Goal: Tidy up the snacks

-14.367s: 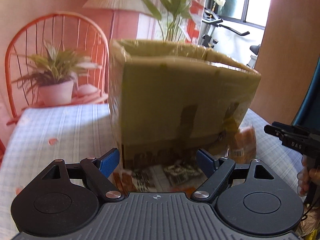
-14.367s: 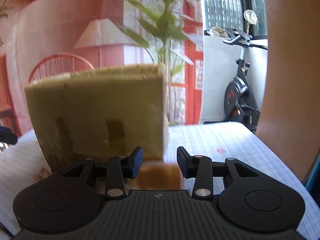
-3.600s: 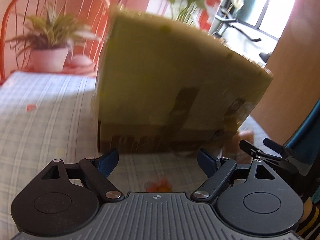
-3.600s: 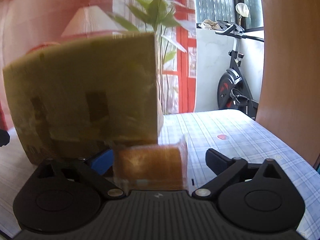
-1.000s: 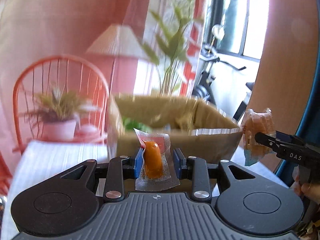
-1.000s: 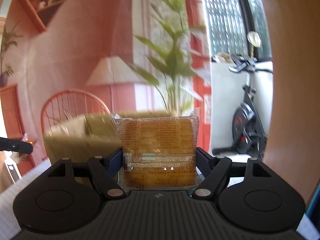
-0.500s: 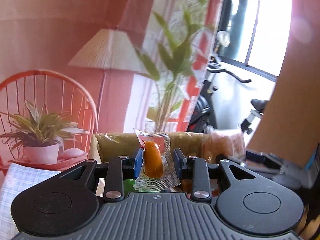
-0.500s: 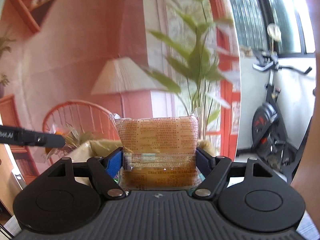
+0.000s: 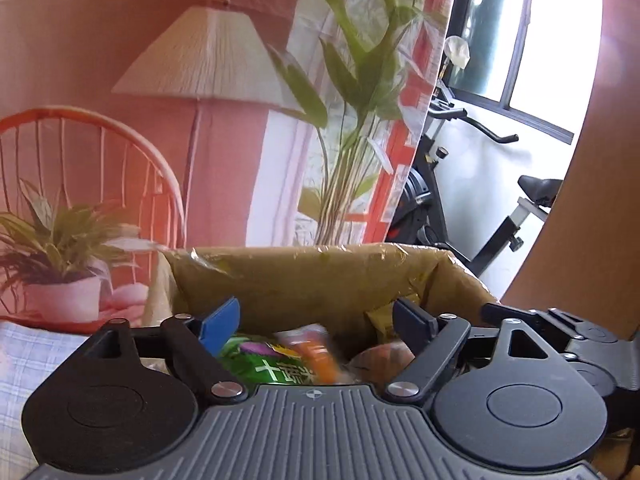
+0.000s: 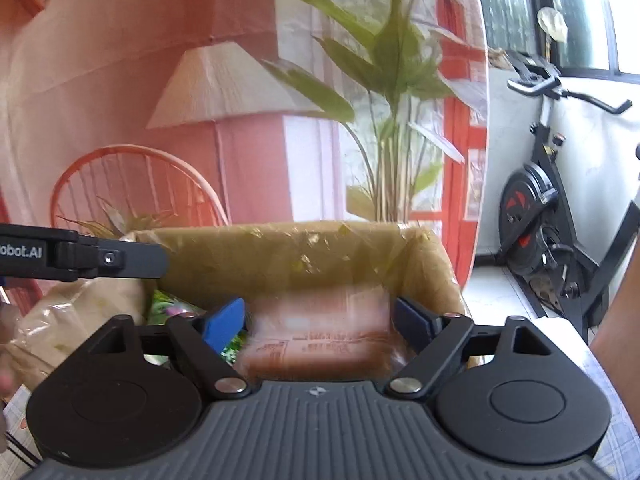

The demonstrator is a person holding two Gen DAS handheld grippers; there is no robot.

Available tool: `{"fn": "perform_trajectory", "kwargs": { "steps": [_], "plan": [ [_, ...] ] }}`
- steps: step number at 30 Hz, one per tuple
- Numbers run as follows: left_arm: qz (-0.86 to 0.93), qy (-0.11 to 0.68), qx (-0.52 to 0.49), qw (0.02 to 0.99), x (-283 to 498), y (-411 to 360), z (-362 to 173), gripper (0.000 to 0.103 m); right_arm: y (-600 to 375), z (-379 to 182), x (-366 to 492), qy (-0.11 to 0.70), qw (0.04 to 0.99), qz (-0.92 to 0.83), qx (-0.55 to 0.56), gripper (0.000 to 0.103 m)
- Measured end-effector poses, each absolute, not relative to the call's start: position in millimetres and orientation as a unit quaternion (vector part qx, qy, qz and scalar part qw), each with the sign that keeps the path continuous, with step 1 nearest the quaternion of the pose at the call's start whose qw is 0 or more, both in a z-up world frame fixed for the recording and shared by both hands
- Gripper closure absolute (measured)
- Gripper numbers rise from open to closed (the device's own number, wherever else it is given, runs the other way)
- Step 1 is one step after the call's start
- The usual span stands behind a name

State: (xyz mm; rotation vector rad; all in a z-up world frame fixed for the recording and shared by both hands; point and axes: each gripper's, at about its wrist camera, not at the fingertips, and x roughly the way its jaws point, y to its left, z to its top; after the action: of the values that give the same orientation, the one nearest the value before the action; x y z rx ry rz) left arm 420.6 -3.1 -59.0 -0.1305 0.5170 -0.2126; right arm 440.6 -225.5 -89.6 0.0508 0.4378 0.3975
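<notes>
Both grippers are held over the open top of the cardboard box (image 9: 320, 276), which is stood on the checked tablecloth (image 9: 24, 352). The left gripper (image 9: 316, 320) is seen with its jaws just spread wide and nothing pressed between them; the small orange sachet (image 9: 316, 354) is blurred below them, above a green packet (image 9: 256, 364) inside the box. The right gripper (image 10: 318, 320) has likewise just been opened wide, and the brown wrapped snack (image 10: 320, 336) is seen blurred between the parted fingers, free of the pads, within the box mouth.
</notes>
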Motion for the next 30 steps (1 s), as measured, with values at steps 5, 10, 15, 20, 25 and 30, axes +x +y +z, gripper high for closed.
{"fn": "perform_trajectory", "kwargs": {
  "steps": [5,10,15,20,25,30],
  "plan": [
    [-0.102,0.252,-0.05,0.961,400.7,-0.6,-47.5,0.015,-228.4,-76.6,421.2,0.206,0.958,0.198,0.023,0.013],
    [-0.097,0.23,-0.019,0.968,359.4,3.8,-29.5,0.012,-236.4,-57.4,390.7,0.191,0.96,0.201,0.03,0.0],
    [-0.078,0.218,-0.021,0.973,313.8,15.0,-10.8,0.01,-242.6,-36.4,351.7,0.177,0.962,0.205,0.037,0.0],
    [-0.074,0.204,-0.032,0.976,268.6,27.7,5.7,0.009,-246.8,-15.8,303.7,0.152,0.967,0.2,0.047,0.0],
    [-0.062,0.195,-0.02,0.979,227.9,31.3,17.5,0.009,-243.7,1.2,253.6,0.125,0.971,0.196,0.052,0.0],
    [-0.042,0.17,-0.019,0.984,182.6,40.0,29.4,0.009,-235.0,15.9,203.8,0.107,0.974,0.193,0.04,0.0]
  ]
}}
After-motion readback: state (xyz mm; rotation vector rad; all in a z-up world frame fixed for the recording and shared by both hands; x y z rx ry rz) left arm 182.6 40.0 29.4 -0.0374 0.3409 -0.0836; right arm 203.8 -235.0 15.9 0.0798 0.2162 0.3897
